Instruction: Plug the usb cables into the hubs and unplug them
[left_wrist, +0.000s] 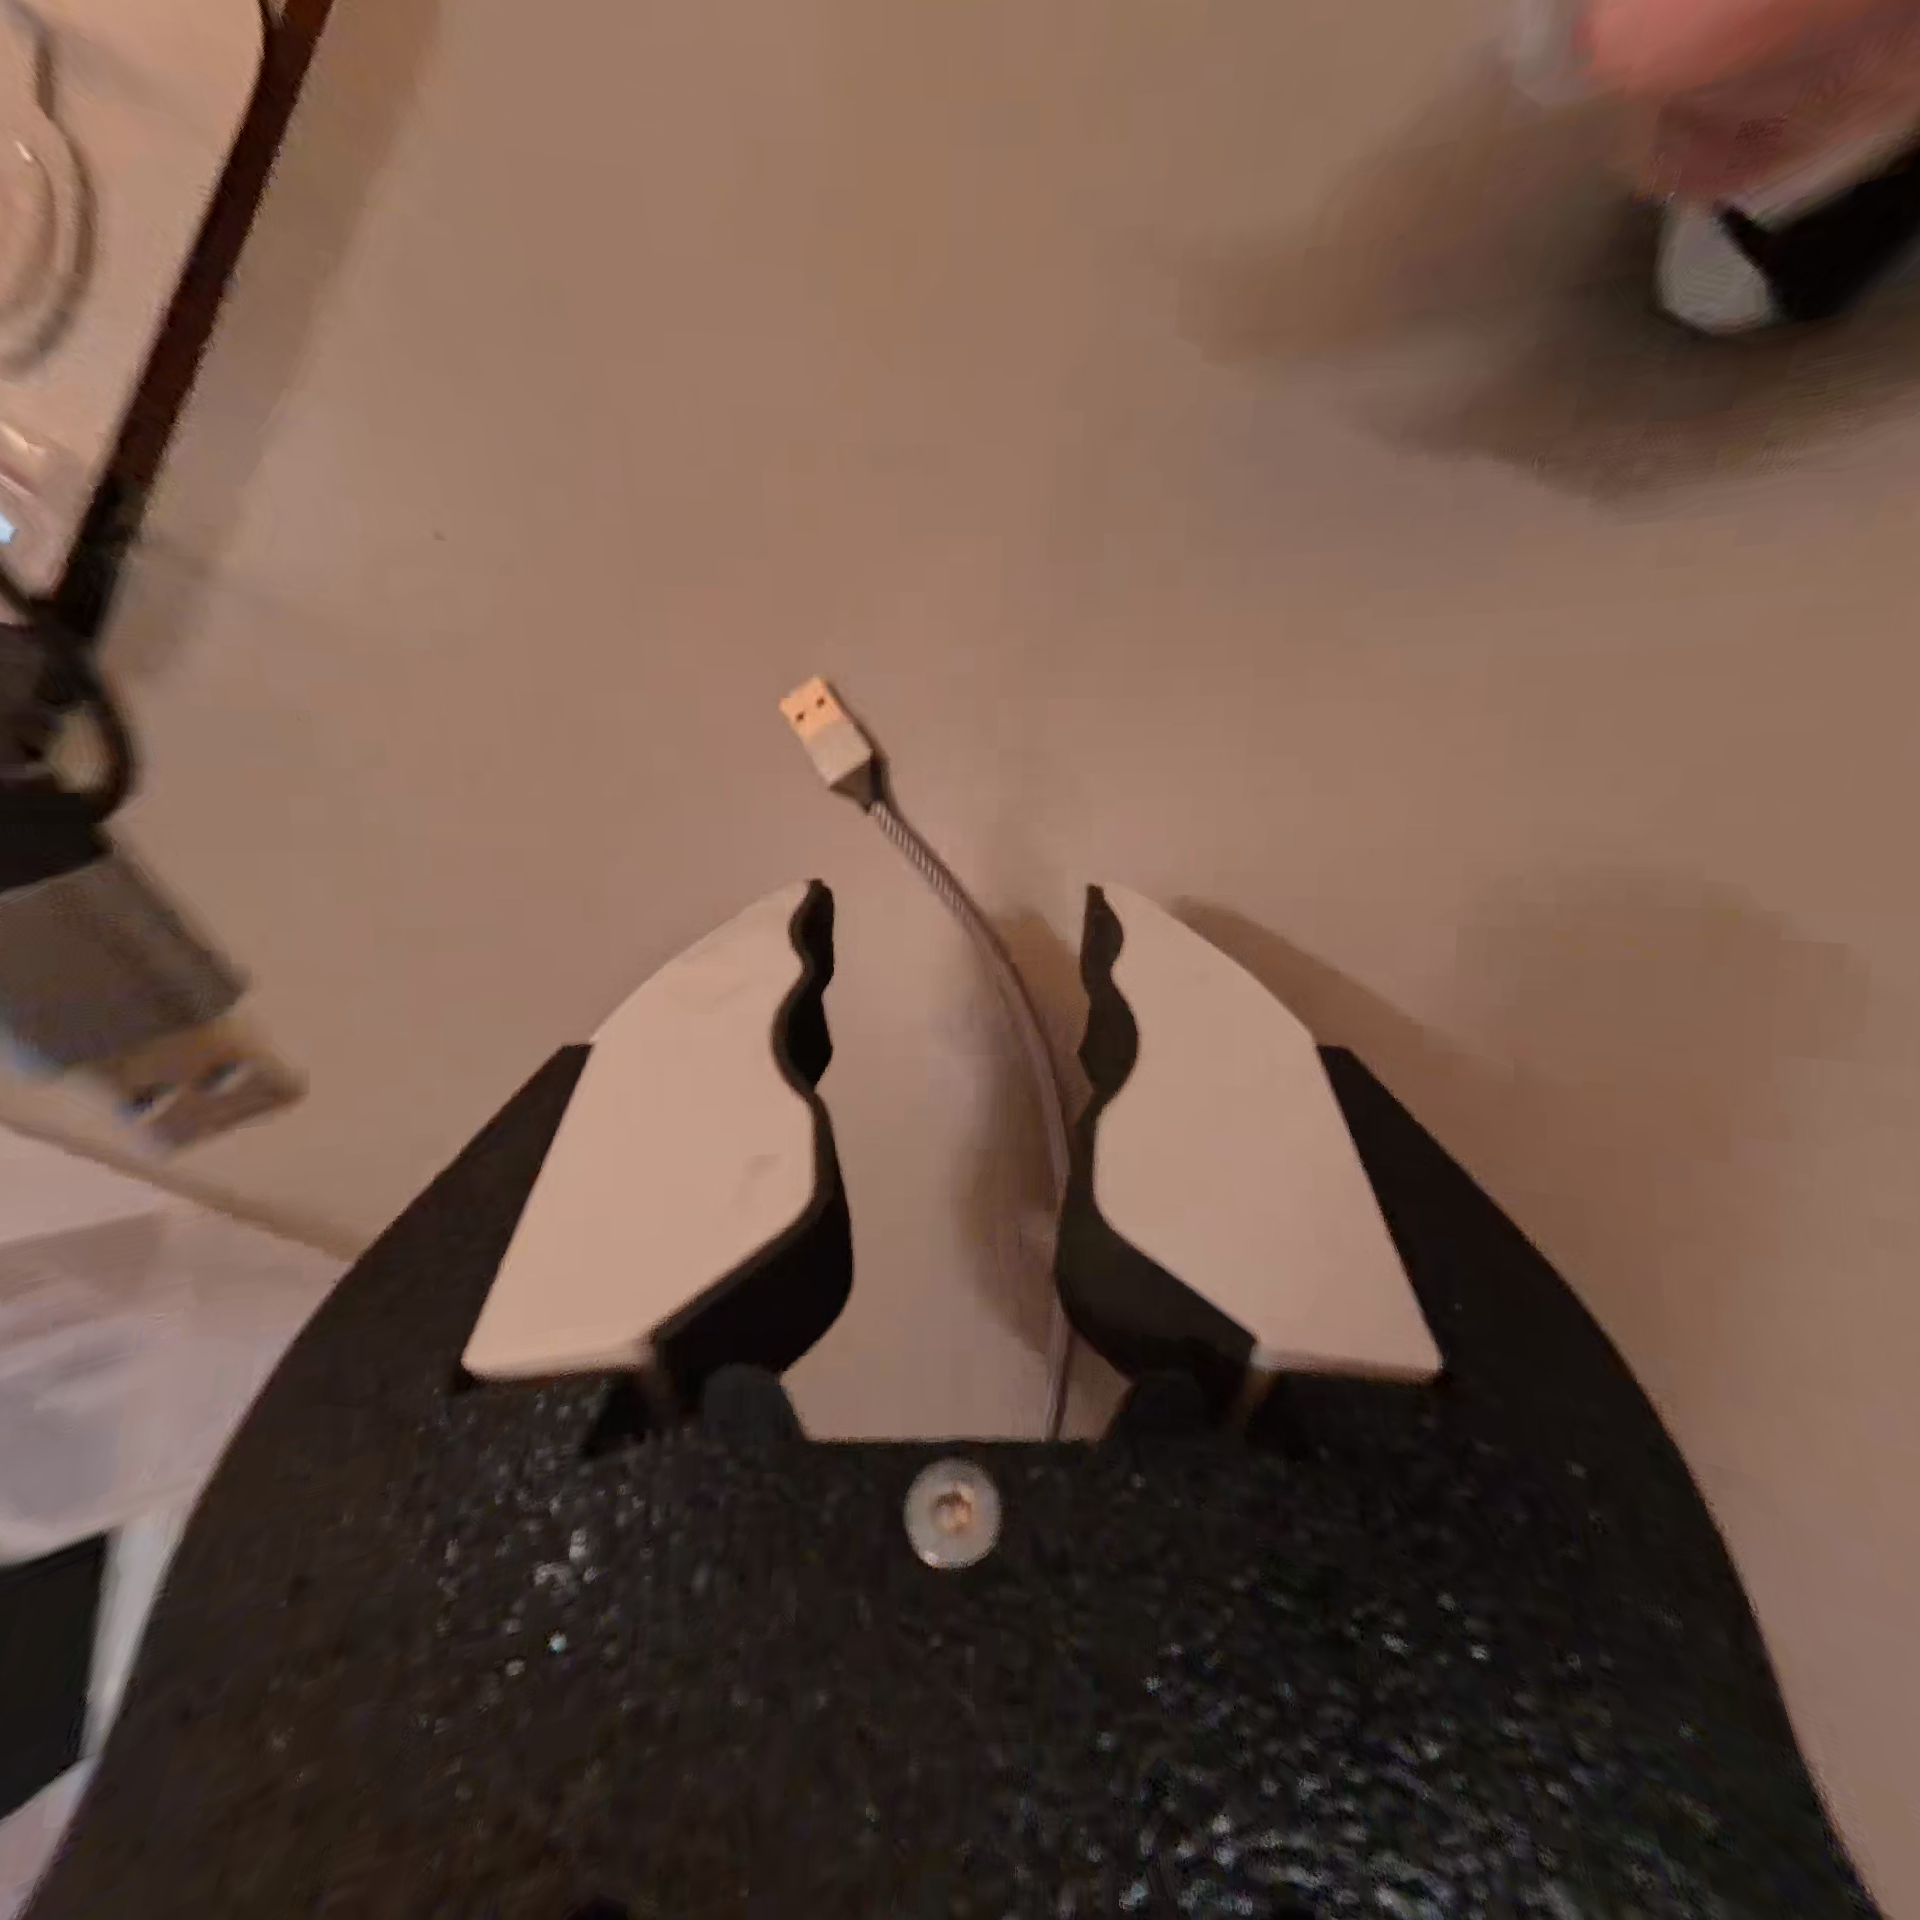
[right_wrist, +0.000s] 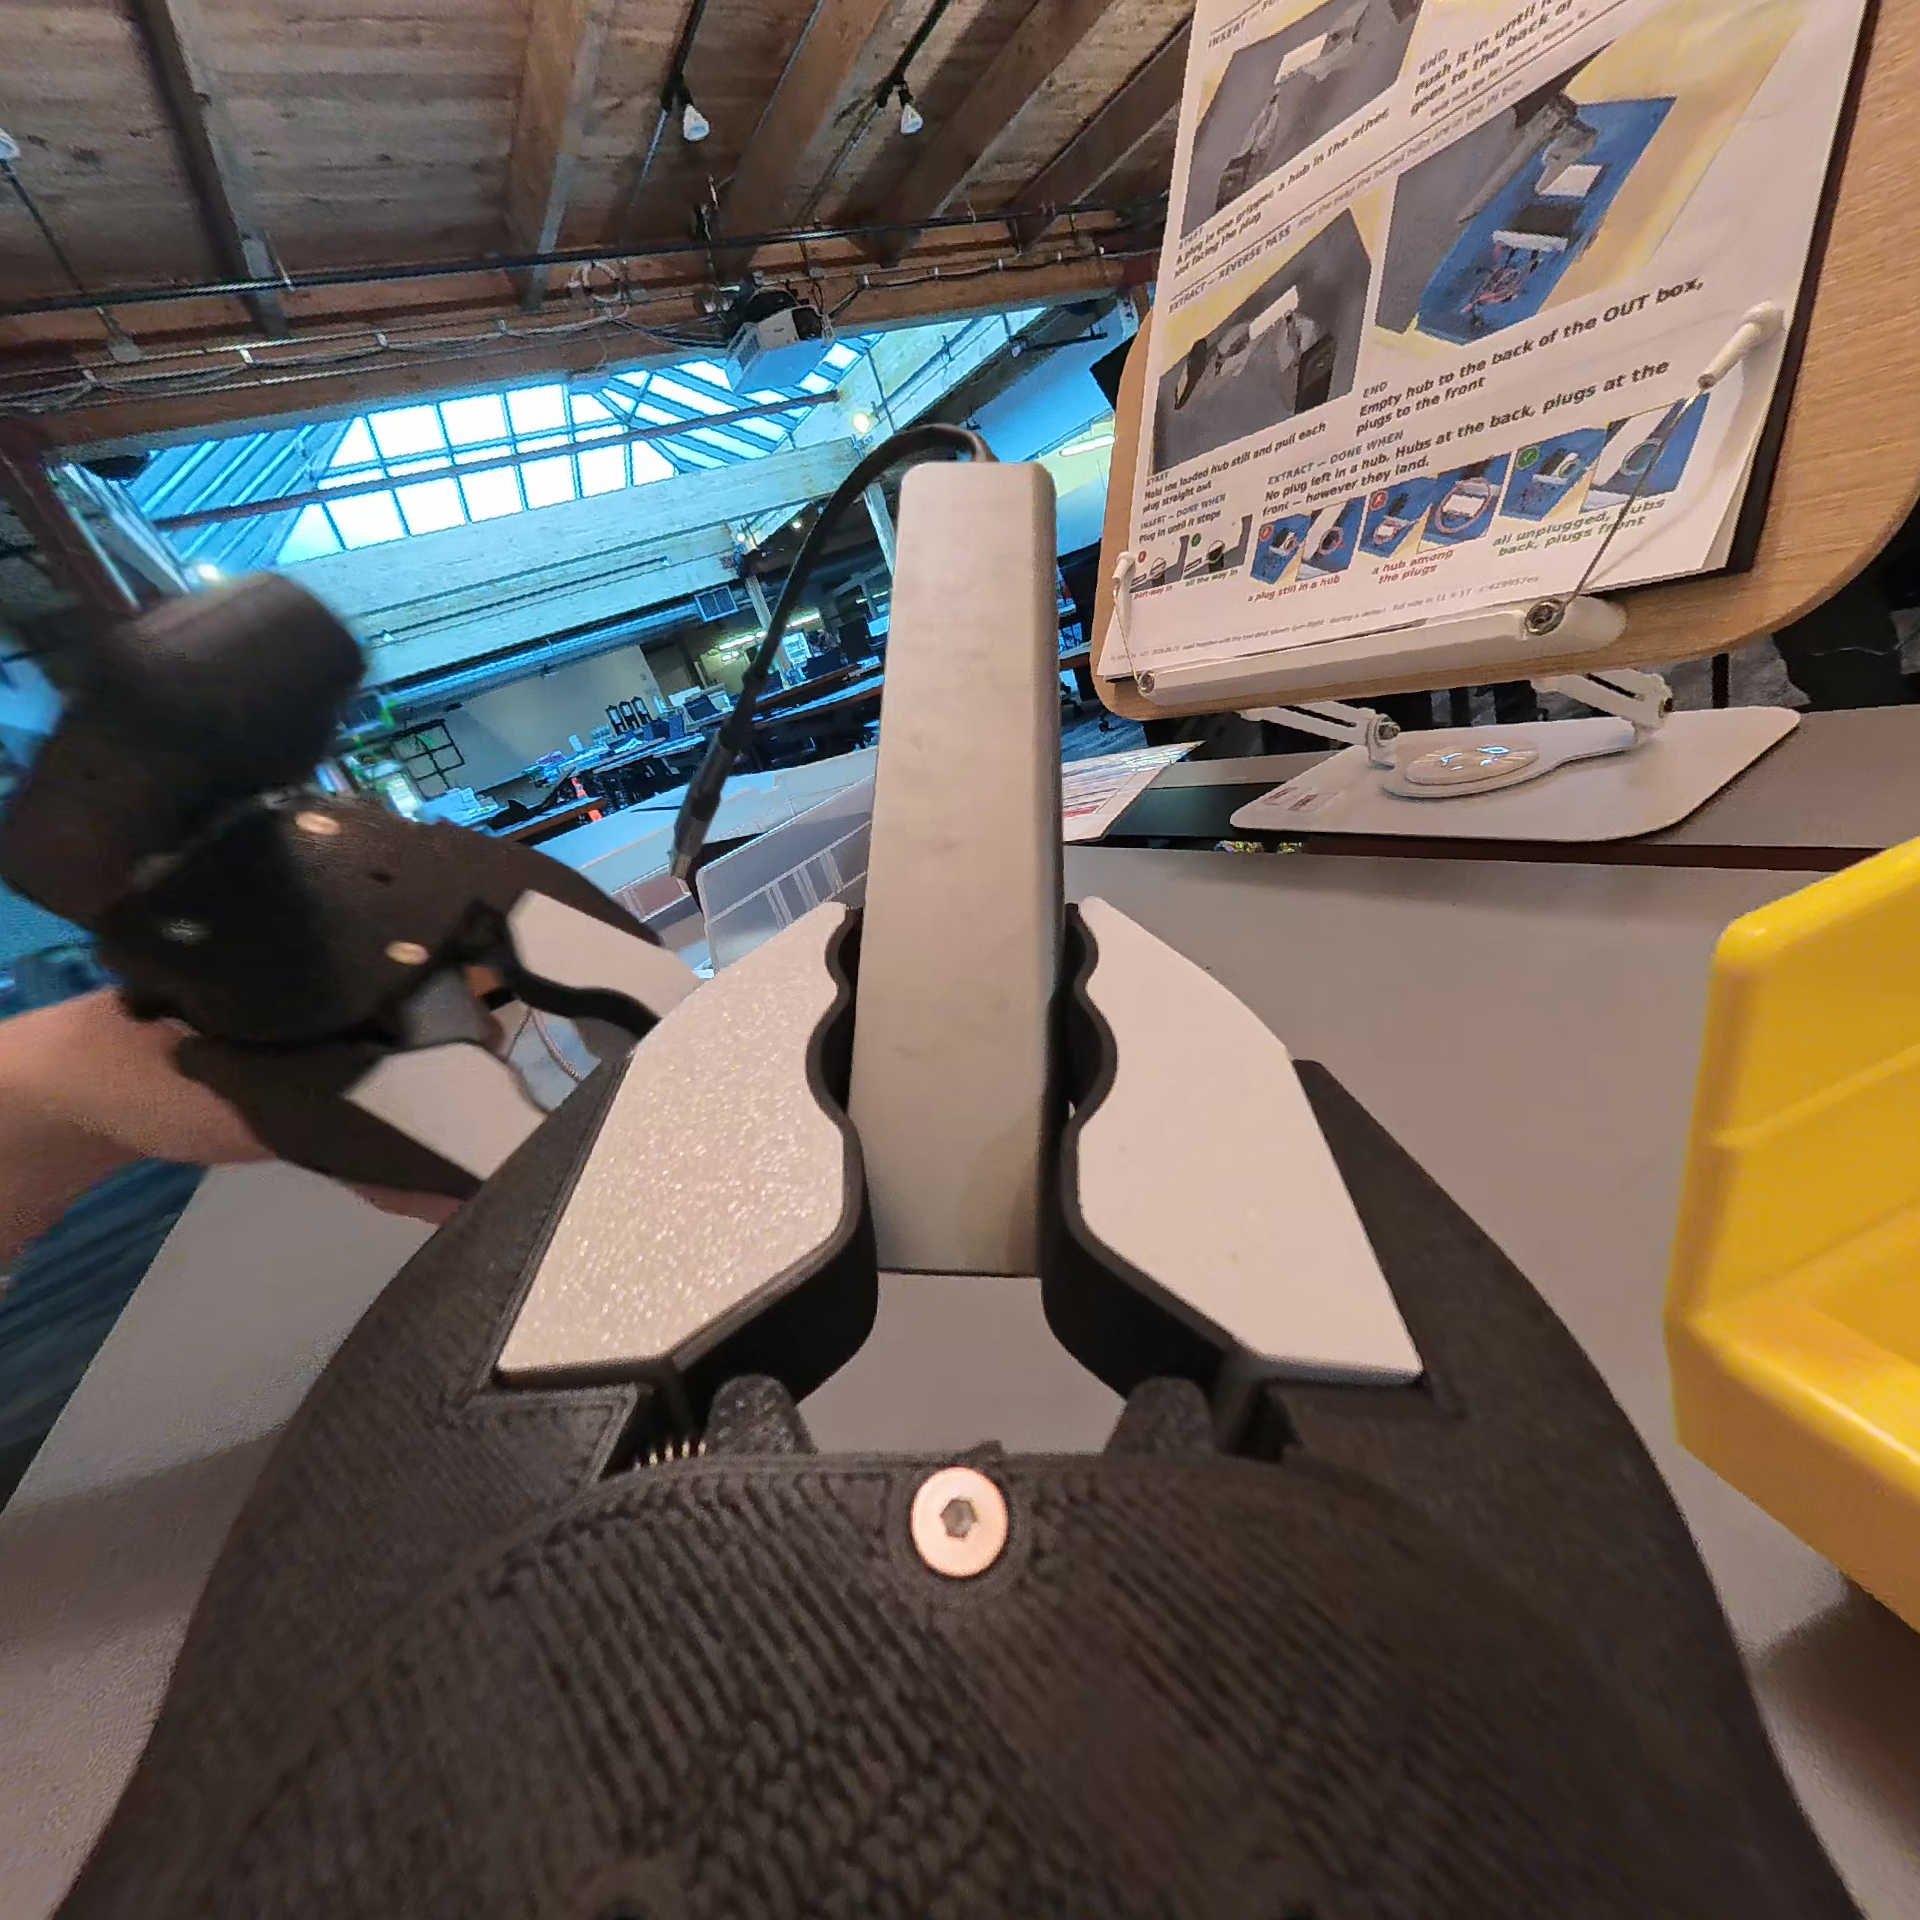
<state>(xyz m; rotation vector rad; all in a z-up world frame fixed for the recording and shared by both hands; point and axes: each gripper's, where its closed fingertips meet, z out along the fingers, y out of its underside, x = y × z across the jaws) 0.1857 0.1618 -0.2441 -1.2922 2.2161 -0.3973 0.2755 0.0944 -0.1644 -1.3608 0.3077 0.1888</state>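
Beige tabletop (left_wrist: 1039, 416) fills the left wrist view, and the left gripper (left_wrist: 956, 904) points down at it from above, its 2 white fingers (left_wrist: 707, 1122) spread with a clear gap between them and nothing clamped. A braided grey usb cable (left_wrist: 997, 987) lies on the table, running up through that gap close to the right-hand finger without being pinched; its metal plug (left_wrist: 826, 732) rests on the surface just beyond the fingertips, pointing away and slightly left. At the left edge, blurred, another silver plug (left_wrist: 197, 1091) with a grey body juts in from a dark tangle. In the upper right corner a blurred hand (left_wrist: 1766, 94) and the tip of the other gripper show, casting a soft shadow on the table.

The right wrist view looks nearly level across a grey table (right_wrist: 1455, 1039) toward a timber ceiling (right_wrist: 416, 156) and skylights. Here the right gripper (right_wrist: 961, 914) is closed on a grey hub (right_wrist: 966, 883), a long slab held upright between both fingers, its lower end down near the jaw roots and its upper end well above the tips. A black cable (right_wrist: 790, 582) leaves the top of the hub, arcs left and hangs down, ending in a free plug (right_wrist: 688, 847). Left of it, blurred, the left gripper (right_wrist: 582, 987) is tilted downward, held by a hand (right_wrist: 94, 1101) at the frame edge. A yellow bin (right_wrist: 1818, 1195) sits at the right, and behind it a wooden stand (right_wrist: 1849, 436) carries a printed instruction sheet (right_wrist: 1455, 312).
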